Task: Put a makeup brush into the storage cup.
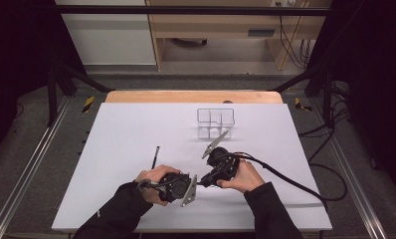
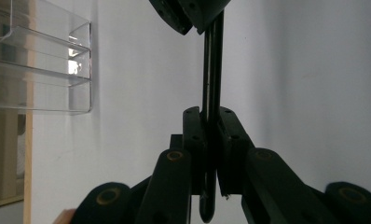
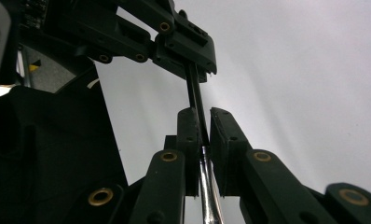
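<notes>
So both grippers are pinching the same thin black pen-like stick between them, low over the white table (image 1: pixel 126 134) at the near edge. In the left gripper view the left gripper (image 2: pixel 210 122) has its jaws closed tight on the stick (image 2: pixel 213 70), which runs straight up to the other gripper's nose at the top. The right gripper view shows the same thing mirrored — the right gripper (image 3: pixel 201 122) has its jaws nearly closed, with the stick (image 3: pixel 195 95) lying against one pad and a sliver of gap at the other, so I'd call it held, though loosely. There's a shiny metal bit (image 3: pixel 207 186) low between those jaws, maybe a clip or tip; I can't tell.

My guess is that holding one end each is either a hand-over or pulling a cap off — two grips on something that skinny keeps it from twisting.

Count: two grippers, one stick shared between them, one more thin dark pen (image 1: pixel 155 157) lying loose on the table just left of the hands, and one clear plastic organiser (image 1: pixel 216 122) with several compartments standing farther back, apart from everything.
</notes>
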